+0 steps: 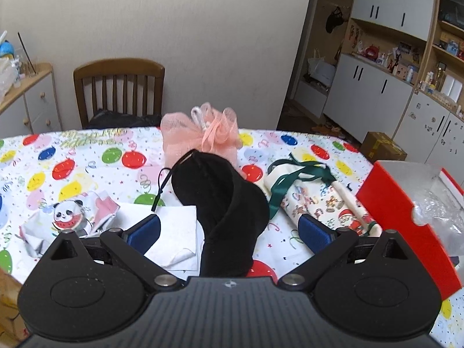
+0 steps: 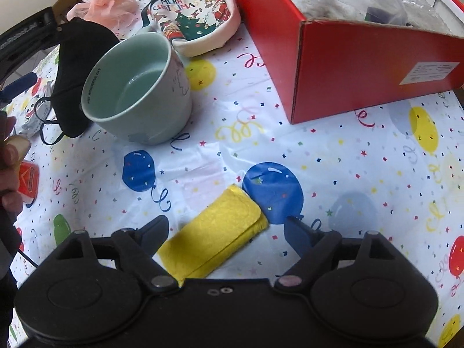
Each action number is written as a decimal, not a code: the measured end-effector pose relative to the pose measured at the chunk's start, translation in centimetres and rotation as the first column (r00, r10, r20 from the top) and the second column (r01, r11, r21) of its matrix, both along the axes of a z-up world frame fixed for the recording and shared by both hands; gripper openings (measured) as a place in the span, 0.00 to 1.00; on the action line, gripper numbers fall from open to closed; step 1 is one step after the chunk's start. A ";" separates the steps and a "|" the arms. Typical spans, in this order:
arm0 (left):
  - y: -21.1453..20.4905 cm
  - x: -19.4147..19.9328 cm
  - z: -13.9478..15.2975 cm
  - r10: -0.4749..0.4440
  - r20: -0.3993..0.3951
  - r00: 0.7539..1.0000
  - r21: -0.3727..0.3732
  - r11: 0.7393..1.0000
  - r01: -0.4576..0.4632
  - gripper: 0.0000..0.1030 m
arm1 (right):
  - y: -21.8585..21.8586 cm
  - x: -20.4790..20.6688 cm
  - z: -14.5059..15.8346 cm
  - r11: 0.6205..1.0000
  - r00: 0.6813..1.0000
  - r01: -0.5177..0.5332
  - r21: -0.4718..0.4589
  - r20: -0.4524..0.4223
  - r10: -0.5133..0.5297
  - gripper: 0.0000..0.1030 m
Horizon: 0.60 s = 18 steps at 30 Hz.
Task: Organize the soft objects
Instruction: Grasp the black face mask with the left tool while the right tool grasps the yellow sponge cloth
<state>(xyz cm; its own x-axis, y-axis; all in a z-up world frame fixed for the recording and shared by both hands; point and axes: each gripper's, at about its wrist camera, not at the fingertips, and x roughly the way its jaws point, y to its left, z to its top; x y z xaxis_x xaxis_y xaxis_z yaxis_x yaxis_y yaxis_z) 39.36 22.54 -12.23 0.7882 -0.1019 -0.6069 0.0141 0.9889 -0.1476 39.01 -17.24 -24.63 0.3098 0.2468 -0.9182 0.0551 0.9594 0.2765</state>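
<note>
Right wrist view: your right hand-held gripper (image 2: 226,226) stands spread, unclenched, around the folded yellow cloth (image 2: 214,240) on the counter (image 2: 348,174); centre both pads before closing.

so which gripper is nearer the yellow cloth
Right. The right gripper straddles the yellow cloth, jaws open. The left gripper is over by the black pouch, with no yellow cloth in its view.
</note>
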 end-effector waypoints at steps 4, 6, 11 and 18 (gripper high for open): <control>0.3 1.3 -1.0 0.007 -0.036 0.999 -0.008 1.000 -0.008 0.86 | 0.9 0.4 0.0 0.999 1.000 -0.015 -0.043 0.001 0.015 0.82; 0.4 1.7 -1.3 0.005 -0.044 0.999 -0.011 1.000 -0.005 0.81 | 1.2 0.4 0.1 0.998 1.000 -0.026 -0.065 0.000 0.026 0.80; 0.3 2.3 -1.9 -0.012 -0.059 0.998 -0.008 1.000 0.012 0.65 | 1.6 0.1 0.3 0.993 0.998 -0.058 -0.103 0.018 0.061 0.65; 0.4 2.7 -2.2 -0.018 -0.071 0.997 -0.004 1.000 0.018 0.35 | 1.5 -0.1 0.5 0.992 0.994 -0.092 -0.084 0.043 0.096 0.53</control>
<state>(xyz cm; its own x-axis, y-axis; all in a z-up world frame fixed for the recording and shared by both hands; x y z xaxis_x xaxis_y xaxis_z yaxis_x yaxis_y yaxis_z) 42.04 22.99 -14.43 0.7411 -0.1178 -0.6610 0.0213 0.9881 -0.1521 38.88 -15.79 -24.17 0.3321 0.2019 -0.9214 -0.0477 0.9792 0.1974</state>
